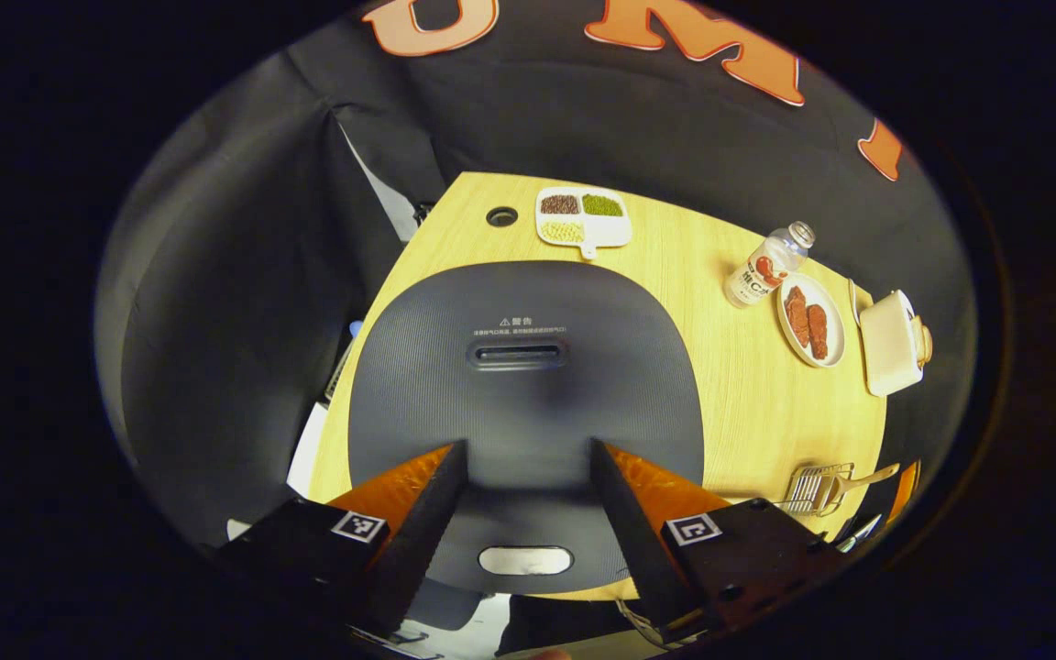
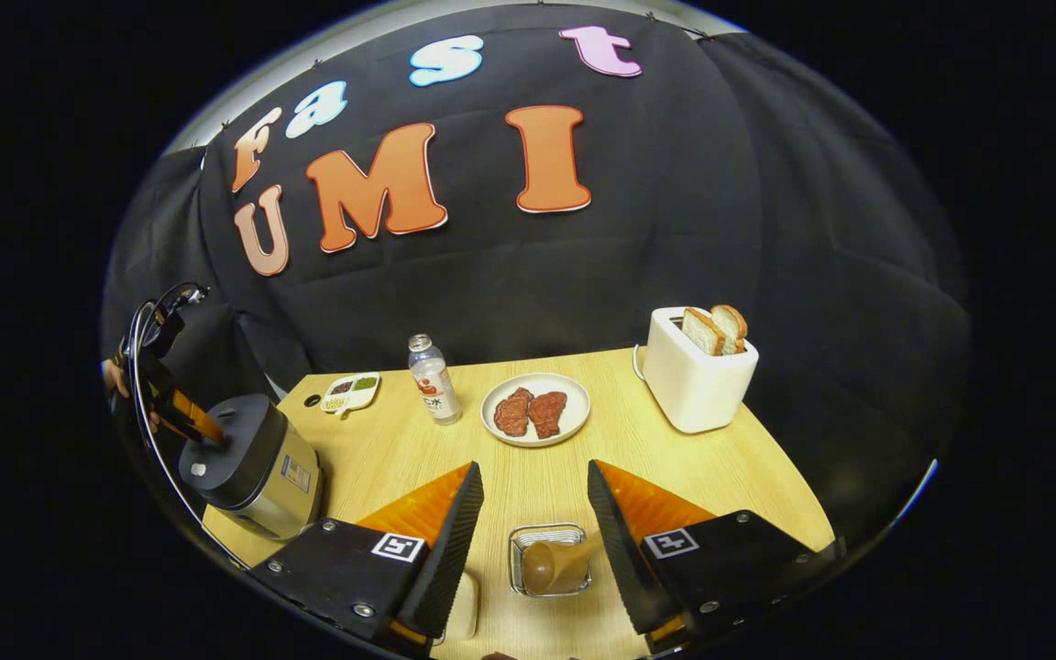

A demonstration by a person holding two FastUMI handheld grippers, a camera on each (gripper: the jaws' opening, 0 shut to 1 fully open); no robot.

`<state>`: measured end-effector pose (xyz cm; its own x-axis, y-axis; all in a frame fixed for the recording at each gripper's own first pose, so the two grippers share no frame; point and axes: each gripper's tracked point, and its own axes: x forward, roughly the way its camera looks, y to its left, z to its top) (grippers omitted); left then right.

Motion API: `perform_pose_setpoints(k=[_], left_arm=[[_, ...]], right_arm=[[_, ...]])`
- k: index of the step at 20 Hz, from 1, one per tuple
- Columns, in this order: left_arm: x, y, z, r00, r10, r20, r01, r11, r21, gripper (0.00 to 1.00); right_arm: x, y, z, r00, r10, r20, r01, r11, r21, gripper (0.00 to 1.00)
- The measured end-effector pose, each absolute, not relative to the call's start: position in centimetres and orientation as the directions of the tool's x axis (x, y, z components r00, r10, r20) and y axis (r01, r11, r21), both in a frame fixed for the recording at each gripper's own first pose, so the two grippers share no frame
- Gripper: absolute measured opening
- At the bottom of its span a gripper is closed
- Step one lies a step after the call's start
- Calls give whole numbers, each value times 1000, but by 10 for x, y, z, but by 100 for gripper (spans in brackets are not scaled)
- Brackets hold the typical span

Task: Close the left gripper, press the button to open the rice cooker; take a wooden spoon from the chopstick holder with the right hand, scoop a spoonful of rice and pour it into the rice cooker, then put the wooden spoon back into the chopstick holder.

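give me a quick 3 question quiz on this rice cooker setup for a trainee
1. True or false: the rice cooker lid is already open.
2. Multiple choice: what lies on the round plate? A) two pieces of meat B) toast C) beans
3. Fill in: the wooden spoon stands in the ______ holder, between the right gripper fingers in the right gripper view.

Key
1. False: the lid is shut, and the left gripper is open above it, short of the button.
2. A. The toast sits in the toaster.
3. chopstick
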<state>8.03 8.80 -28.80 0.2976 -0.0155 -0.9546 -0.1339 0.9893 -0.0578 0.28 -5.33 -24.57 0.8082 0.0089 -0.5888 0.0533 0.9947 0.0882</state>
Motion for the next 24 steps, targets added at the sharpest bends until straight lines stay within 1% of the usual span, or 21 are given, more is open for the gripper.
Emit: perform_pose_setpoints(k=[1,2,3,5,6,7,9,12,16,19,23,24], left_arm=[[80,90,-287,331,-5,-944,-132,990,-51,94],[82,90,-286,370,4,-929,-128,991,-47,98],[81,91,-283,401,24,-916,-131,991,-31,97],[86,83,-266,504,45,-862,-126,992,-21,98],[91,74,-250,570,44,-820,-120,992,-31,98],[95,66,-233,636,42,-771,-108,994,-34,96],[105,55,-187,754,27,-656,-58,998,-27,96],[104,28,-122,872,-12,-489,-4,1000,-31,96],[89,6,-65,955,-49,-293,46,999,-15,96],[76,-14,-26,983,-77,-170,79,997,10,95],[64,-22,-21,991,-76,-107,79,997,24,98],[63,-21,-16,994,-73,-86,75,997,28,98]], right_arm=[[4,-48,-241,812,19,-583,37,996,85,72],[7,-46,-235,819,20,-573,27,997,74,72],[11,-44,-225,829,24,-559,15,998,66,72],[21,-36,-203,854,31,-519,0,998,60,72],[25,-31,-190,868,35,-495,-7,998,58,72],[30,-26,-177,884,38,-466,-16,999,52,72],[38,-16,-149,913,42,-406,-30,999,35,72],[49,-1,-107,948,46,-315,-42,999,18,72],[47,15,-59,980,64,-186,-64,998,6,72],[32,23,-35,991,80,-104,-82,997,-10,74],[24,32,-17,995,90,-36,-92,995,-39,77],[23,34,-15,995,95,-28,-96,995,-38,73]])
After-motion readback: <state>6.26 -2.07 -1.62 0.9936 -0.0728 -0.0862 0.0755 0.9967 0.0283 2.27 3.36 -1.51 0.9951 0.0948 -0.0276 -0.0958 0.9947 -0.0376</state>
